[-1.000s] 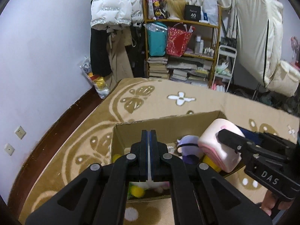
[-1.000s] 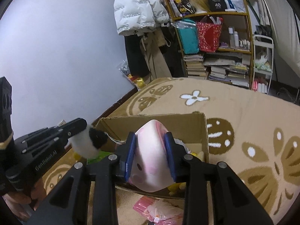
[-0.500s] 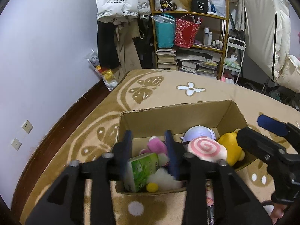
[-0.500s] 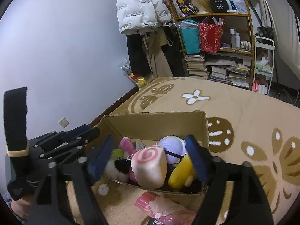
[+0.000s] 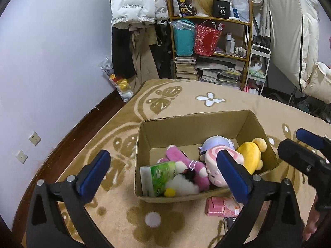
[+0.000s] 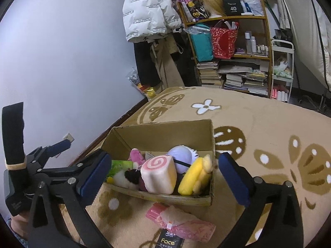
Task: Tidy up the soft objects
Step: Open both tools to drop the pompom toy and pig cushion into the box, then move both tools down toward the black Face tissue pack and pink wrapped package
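A cardboard box (image 5: 192, 122) (image 6: 157, 132) stands on the rug. It holds a pink swirl plush (image 5: 215, 165) (image 6: 159, 173), a yellow plush (image 5: 250, 155) (image 6: 194, 177), a lilac plush (image 5: 215, 143) (image 6: 182, 157), a pink plush (image 5: 180, 159), a black-and-white plush (image 5: 182, 183) (image 6: 124, 177) and a green pack (image 5: 159, 175). My left gripper (image 5: 163, 173) is open and empty above the box's near side. My right gripper (image 6: 163, 175) is open and empty above the box.
A pink packet (image 5: 221, 206) (image 6: 180, 221) and a dark "Face" pack (image 6: 170, 240) lie on the rug in front of the box. A shelf with bags and books (image 5: 209, 47) and hanging coats (image 5: 134, 20) stand at the back wall.
Both grippers opened wide. The right one let go of the pink swirl plush and the left one the black-and-white plush; both now lie in the box. Both grippers pulled back.
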